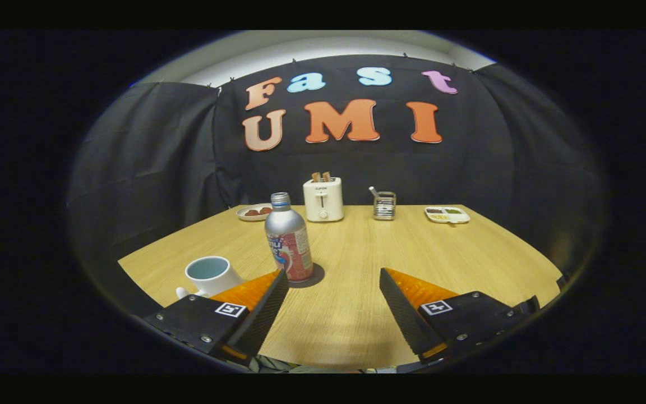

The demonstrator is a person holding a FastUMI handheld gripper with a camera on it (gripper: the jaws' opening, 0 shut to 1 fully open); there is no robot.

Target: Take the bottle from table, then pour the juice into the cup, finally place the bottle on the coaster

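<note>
I see a silver bottle [287,241] with a red, white and blue label, standing on a dark round coaster [310,277]. The cup [209,274] is white outside, pale blue-grey inside. The worktop [356,264] is light wood with fine straight grain. My fingers [264,308] are black with ribbed inner faces and orange ridged tops, each block carrying a small black-and-white square marker. Far back I see a cream toaster [323,199], a white plate [252,212] with reddish-brown pieces, a shiny metal rack [384,205], and a white tray [447,214] with green, yellow and dark fillings.

bottle [288,240]: silver, capped, upright on dark coaster [313,276] | cup [209,275]: white, upright, left of bottle
</note>
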